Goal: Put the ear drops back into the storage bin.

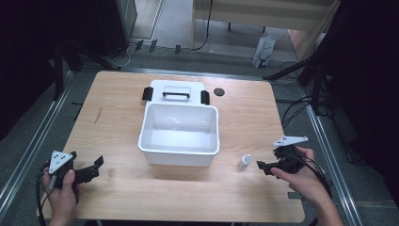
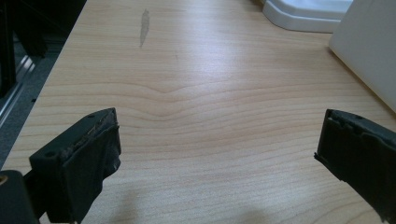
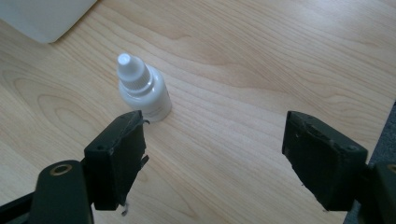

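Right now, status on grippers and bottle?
Both hand-held grippers open, empty. Small white bottle upright on table, just ahead of right hand-held gripper. Nothing in between.

wooden table point(image 1: 117, 94) bears white bin point(image 1: 179, 149), lid point(image 1: 176, 86) (behind it), dropper bottle point(image 1: 243, 162).

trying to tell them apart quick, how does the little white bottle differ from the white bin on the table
The bottle is tiny and capped shut; the bin is far larger and open on top, its lid lying behind it. The bottle is round with a narrow tip; the bin is boxy with straight walls. The bottle stands just ahead of the right claw, not between its open jaws; the bin sits mid-table, away from both claws. Both are white and upright on the wooden table.
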### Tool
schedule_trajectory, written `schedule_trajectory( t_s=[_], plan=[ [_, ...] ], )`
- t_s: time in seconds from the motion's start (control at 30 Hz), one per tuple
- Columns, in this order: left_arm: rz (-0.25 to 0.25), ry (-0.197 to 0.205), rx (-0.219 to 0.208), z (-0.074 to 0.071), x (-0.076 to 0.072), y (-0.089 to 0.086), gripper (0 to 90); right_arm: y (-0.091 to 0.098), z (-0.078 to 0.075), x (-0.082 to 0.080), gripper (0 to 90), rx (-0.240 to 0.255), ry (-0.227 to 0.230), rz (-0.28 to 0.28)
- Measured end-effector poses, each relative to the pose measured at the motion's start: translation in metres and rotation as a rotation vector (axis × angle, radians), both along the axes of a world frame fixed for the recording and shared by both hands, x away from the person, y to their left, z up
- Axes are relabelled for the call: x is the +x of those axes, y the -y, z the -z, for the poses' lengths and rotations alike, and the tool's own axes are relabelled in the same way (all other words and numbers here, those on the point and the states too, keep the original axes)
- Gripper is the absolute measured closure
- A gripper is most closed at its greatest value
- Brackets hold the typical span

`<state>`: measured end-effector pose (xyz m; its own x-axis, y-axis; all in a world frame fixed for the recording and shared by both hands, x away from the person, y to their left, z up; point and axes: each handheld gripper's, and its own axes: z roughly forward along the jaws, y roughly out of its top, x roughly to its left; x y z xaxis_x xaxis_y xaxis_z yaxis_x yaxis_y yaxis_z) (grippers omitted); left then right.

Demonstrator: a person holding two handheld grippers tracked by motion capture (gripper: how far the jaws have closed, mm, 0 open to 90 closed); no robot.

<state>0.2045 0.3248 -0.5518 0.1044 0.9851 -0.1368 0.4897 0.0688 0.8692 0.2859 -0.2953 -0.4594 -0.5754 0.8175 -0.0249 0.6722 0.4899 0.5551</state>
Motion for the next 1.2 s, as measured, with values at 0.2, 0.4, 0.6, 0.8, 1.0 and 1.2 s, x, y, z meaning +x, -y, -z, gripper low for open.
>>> schedule_trajectory(
  t_s=[0.2,0.4,0.6,0.8,1.0,1.2],
  plan=[
    [0.004,-0.003,-0.005,0.000,0.000,0.000,0.3,-0.018,-0.010,0.016,33.8,-0.094,-0.079,-0.040],
    [0.003,0.000,-0.008,0.000,0.000,-0.001,0.3,-0.034,-0.015,0.024,42.3,-0.184,-0.118,-0.083],
    [0.003,-0.001,-0.009,0.000,0.000,-0.001,0.3,-0.053,-0.022,0.027,46.3,-0.258,-0.162,-0.186],
    [0.002,-0.002,-0.011,0.000,0.001,-0.001,0.3,-0.068,-0.026,0.030,51.9,-0.302,-0.232,-0.260],
    [0.003,-0.003,-0.011,0.000,0.001,-0.001,0.3,-0.077,-0.021,0.037,55.9,-0.339,-0.284,-0.278],
    [0.004,-0.003,-0.011,0.000,0.001,-0.001,0.3,-0.085,-0.018,0.040,62.5,-0.349,-0.302,-0.290]
  ],
)
